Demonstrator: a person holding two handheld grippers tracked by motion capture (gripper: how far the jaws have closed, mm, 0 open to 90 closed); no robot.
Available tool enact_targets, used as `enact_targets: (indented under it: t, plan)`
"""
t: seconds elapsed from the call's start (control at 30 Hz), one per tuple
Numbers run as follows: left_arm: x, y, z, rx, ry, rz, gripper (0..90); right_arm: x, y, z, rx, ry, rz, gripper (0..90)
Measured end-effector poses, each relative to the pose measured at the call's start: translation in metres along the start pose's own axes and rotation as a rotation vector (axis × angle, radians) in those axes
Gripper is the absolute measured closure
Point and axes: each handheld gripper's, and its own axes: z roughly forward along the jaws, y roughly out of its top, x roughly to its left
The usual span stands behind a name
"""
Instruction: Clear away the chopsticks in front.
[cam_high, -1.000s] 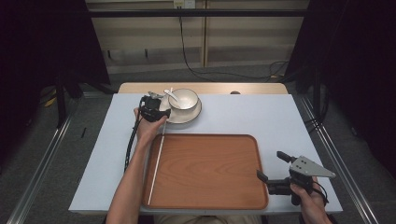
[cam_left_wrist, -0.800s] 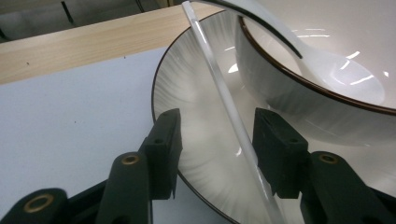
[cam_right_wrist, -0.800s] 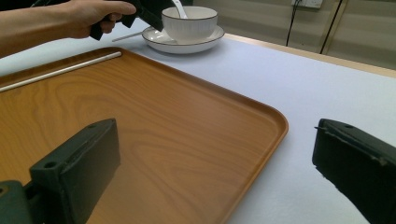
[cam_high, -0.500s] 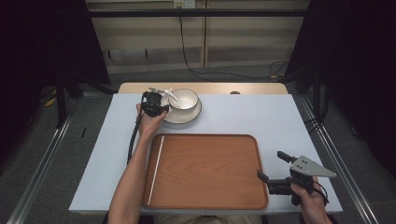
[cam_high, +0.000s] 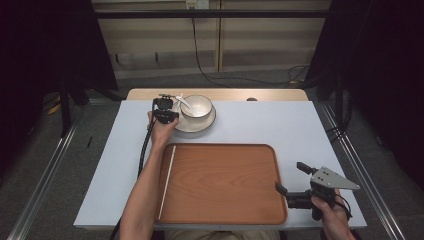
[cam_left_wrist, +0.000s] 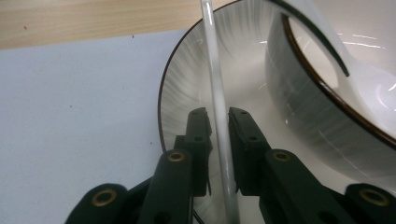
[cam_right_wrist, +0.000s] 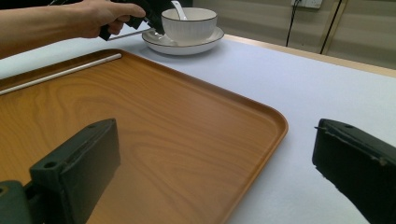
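A white bowl (cam_high: 197, 106) with a white spoon (cam_high: 181, 100) in it stands on a striped plate (cam_high: 192, 125) at the table's far side. My left gripper (cam_high: 166, 99) reaches over the plate's left rim. Its jaws have just been closing, and the pads now press both sides of a thin white chopstick (cam_left_wrist: 215, 70) that lies across the plate (cam_left_wrist: 187, 84). A second white chopstick (cam_high: 167, 180) lies along the left edge of the wooden tray (cam_high: 225, 180). My right gripper (cam_high: 291, 176) stands open at the tray's right edge, with nothing between its fingers.
The tray takes up the near middle of the white table (cam_high: 280, 125). A wooden strip (cam_high: 270, 94) runs along the far edge behind the plate. The left gripper's cable (cam_high: 145, 150) trails beside the person's left forearm.
The left hand has edged a little farther toward the plate and its jaws have narrowed around the chopstick. The right gripper has not moved.
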Motion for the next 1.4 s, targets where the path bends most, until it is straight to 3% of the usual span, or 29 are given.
enact_targets:
  t: [0.2,0.33,0.43,0.7,0.83,1.13,1.4]
  plan:
    - [0.003,0.000,-0.001,0.012,-0.016,-0.022,83.8,0.000,0.000,0.000,0.002,0.003,0.001,0.6]
    - [0.004,0.000,-0.004,0.016,-0.028,-0.006,85.3,0.000,0.000,0.000,0.001,0.003,0.001,0.6]
    - [0.002,0.000,-0.004,0.021,-0.005,0.014,85.4,0.000,0.000,0.000,0.002,0.004,0.001,0.6]
    - [0.004,-0.001,-0.006,0.008,-0.013,-0.010,85.4,0.000,0.000,0.000,0.001,0.004,-0.001,0.6]
    - [0.001,0.000,-0.010,0.011,0.005,0.029,85.5,0.000,0.000,0.000,0.004,0.009,-0.005,0.6]
    - [-0.003,-0.003,-0.019,-0.015,-0.008,0.044,85.5,0.000,0.000,0.000,-0.003,0.008,-0.004,0.6]
    - [0.005,-0.013,-0.029,-0.043,-0.038,0.003,85.4,0.000,0.000,0.000,0.000,0.013,-0.009,0.6]
